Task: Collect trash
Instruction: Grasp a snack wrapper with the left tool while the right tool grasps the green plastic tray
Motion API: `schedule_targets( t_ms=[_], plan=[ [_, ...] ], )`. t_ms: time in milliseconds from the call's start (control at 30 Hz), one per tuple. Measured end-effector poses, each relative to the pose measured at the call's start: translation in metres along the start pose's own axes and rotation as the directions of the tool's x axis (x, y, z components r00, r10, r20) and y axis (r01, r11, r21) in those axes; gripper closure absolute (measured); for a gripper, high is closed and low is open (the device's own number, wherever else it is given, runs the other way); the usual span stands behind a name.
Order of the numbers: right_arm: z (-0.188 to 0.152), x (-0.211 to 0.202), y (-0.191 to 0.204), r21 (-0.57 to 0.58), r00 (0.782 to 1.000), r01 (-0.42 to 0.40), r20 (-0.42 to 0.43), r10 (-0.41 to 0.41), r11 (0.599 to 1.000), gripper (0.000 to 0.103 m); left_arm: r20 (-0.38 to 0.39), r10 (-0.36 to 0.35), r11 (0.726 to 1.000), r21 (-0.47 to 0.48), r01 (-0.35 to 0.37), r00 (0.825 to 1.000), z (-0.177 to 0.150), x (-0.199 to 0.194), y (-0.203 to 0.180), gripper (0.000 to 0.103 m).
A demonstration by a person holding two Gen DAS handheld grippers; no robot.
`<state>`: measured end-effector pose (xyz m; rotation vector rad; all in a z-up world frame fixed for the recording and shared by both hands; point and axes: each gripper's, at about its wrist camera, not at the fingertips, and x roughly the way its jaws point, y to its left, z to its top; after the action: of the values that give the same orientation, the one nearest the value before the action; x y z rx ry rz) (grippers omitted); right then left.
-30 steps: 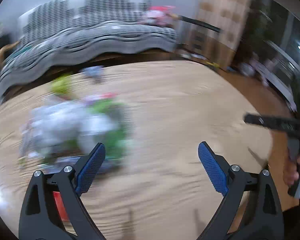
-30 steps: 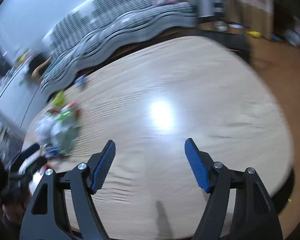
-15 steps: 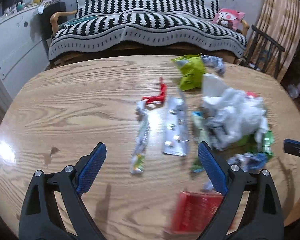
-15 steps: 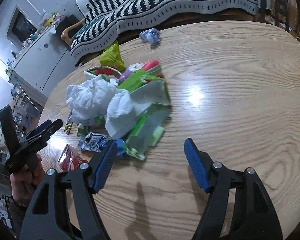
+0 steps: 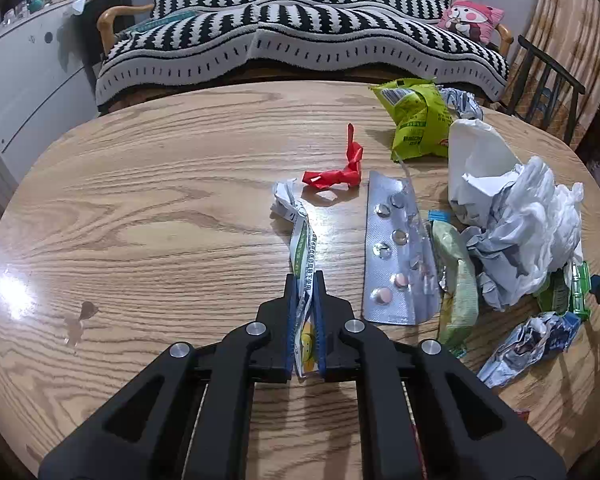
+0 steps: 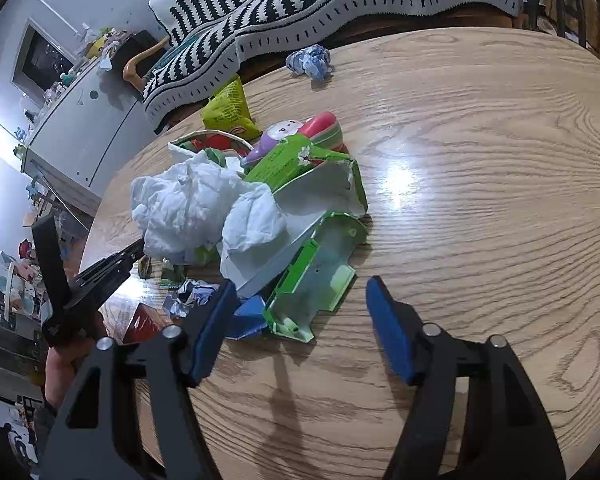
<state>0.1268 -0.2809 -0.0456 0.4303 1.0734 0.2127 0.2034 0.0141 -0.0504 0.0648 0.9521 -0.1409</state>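
Your left gripper [image 5: 304, 280] is closed narrow on a long thin wrapper [image 5: 302, 240], near end pinched between the blue pads, far end crumpled on the wooden table [image 5: 140, 220]. Your right gripper [image 6: 300, 320] is spread wide, holding nothing, low over the table just beside the torn green carton [image 6: 312, 292]; its left finger sits close against a blue scrap [image 6: 246, 318].

Left view only: red twisted wrapper [image 5: 336, 174] just beyond the thin wrapper, silver pill sheet [image 5: 396, 248] lying flat to its right, pale green packet [image 5: 458, 276] along the sheet's edge, crumpled foil wrapper [image 5: 532, 340] near the table's right rim.

Right view only: the carton, a pink and purple toy [image 6: 300, 132] behind it, a paper cup [image 6: 208, 142] on its side, and a blue-white paper ball [image 6: 310, 62] well apart near the far edge. Your left gripper [image 6: 112, 264] also shows here from the side; the wrapper in it can't be made out.

Both views: white crumpled tissue heap [image 5: 516, 216] [image 6: 188, 204] and yellow-green snack bag [image 5: 416, 120] [image 6: 226, 110]. Striped couch [image 5: 300, 32] behind the table.
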Motion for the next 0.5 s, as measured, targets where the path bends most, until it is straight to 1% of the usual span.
schedule_targets(
  t_ms=[100,233,267,333,367,500],
  plan=[
    [0.0,0.004,-0.003,0.028,1.0,0.008,-0.004,-0.008,1.0,0.039,0.034,0.018,1.0,-0.02,-0.018,0.999,0.003,-0.013,-0.002,0.097],
    [-0.001,0.013,-0.01,0.071,1.0,0.009,-0.021,-0.008,0.997,0.039,0.09,0.005,0.998,-0.068,0.001,0.996,0.008,-0.04,-0.006,0.097],
    [0.0,0.014,-0.011,0.076,1.0,0.009,-0.011,-0.008,0.997,0.042,0.103,-0.007,0.998,-0.067,0.014,0.995,0.009,-0.048,-0.012,0.097],
    [0.0,0.018,-0.008,0.067,1.0,0.027,-0.012,-0.027,0.997,0.054,0.117,-0.028,0.998,-0.046,0.033,0.993,0.008,-0.058,-0.025,0.097],
    [-0.001,0.02,-0.008,0.072,1.0,0.004,-0.017,-0.003,0.997,0.06,0.123,-0.034,0.999,-0.031,0.038,0.992,0.008,-0.062,-0.033,0.097],
    [-0.003,0.018,-0.009,0.093,0.999,-0.027,-0.022,0.029,0.995,0.067,0.136,-0.06,0.998,0.036,0.056,0.989,0.001,-0.074,-0.068,0.097]
  ],
)
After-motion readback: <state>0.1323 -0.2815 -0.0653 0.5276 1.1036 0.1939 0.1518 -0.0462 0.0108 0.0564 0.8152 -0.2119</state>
